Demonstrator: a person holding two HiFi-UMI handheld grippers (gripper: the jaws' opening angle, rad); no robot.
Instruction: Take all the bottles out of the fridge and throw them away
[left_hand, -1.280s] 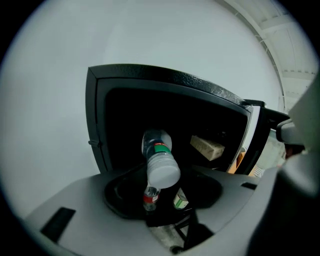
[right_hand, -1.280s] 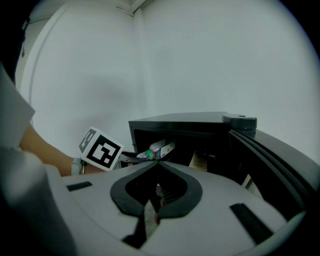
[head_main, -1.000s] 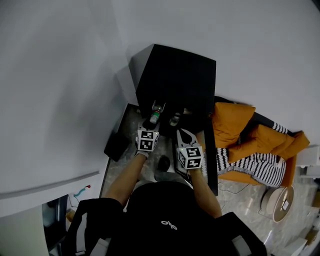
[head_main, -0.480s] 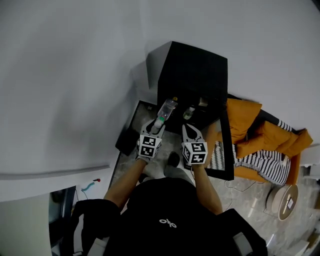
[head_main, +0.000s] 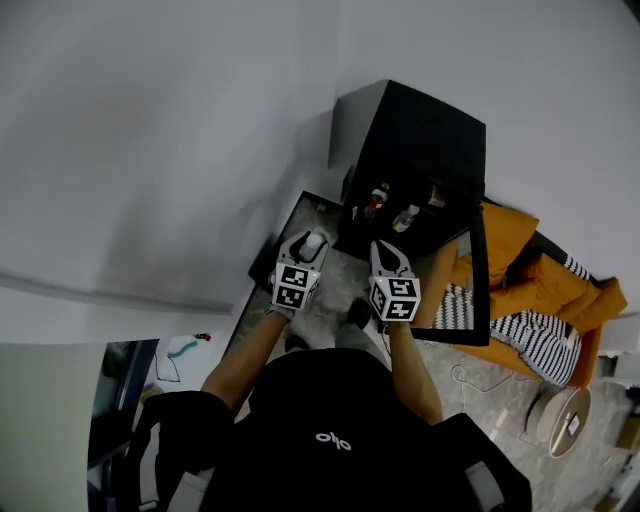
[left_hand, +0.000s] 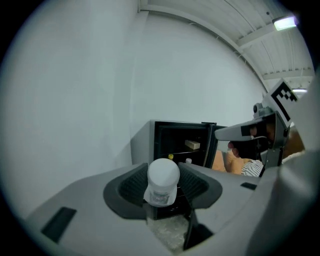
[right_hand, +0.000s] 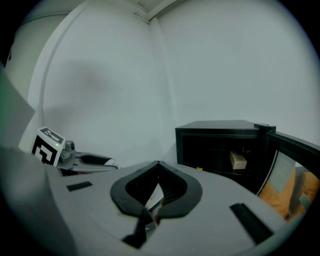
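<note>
The left gripper holds a bottle between half-spread fingers. Beside it, the right gripper is pressed closed and empty. Beyond, 2 other bottles stand inside the open black fridge.

Mottled grey floor carries black fridge, door open. Inside fridge: two bottles on lower level, tan block on shelf above. Beside fridge, orange cushions.

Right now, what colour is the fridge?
Black; the fridge shows best in the head view.
</note>
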